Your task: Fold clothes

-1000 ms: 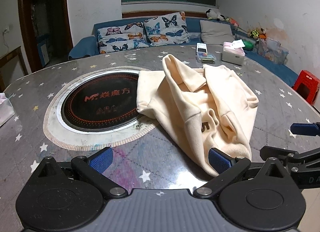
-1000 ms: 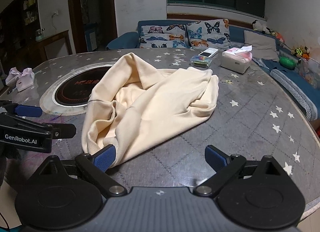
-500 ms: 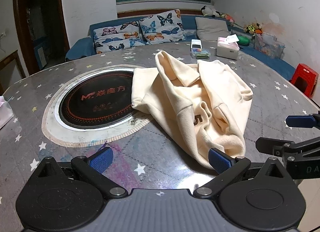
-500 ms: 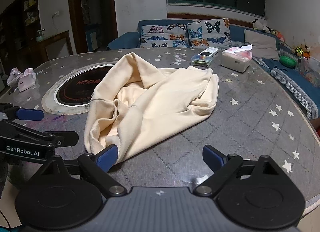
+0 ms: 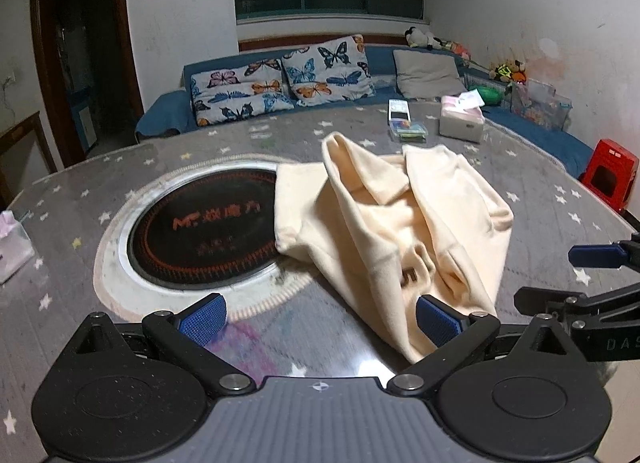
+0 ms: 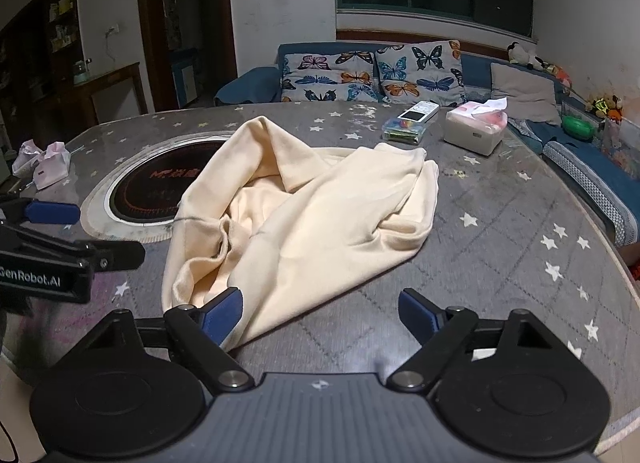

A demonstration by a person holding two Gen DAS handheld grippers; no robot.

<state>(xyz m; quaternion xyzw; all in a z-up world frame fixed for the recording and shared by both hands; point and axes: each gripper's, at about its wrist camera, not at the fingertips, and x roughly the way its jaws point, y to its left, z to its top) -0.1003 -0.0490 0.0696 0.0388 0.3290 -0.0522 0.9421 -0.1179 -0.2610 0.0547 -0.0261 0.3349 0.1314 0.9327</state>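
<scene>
The cream garment (image 6: 304, 219) is heaped in a bunch on the worktop (image 6: 500, 247), both sets of jaws are held wide apart, and too many layers could be pinched together.

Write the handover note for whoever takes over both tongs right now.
Left tongs: open, empty, low at the near edge of the crumpled cream fabric garment.
Right tongs: open, empty; left fingertip at the garment's near corner.
Garment: heaped on the grey star-patterned table, partly over the round black inset plate.
Done: nothing folded.
Left: spread flat, then fold.
</scene>
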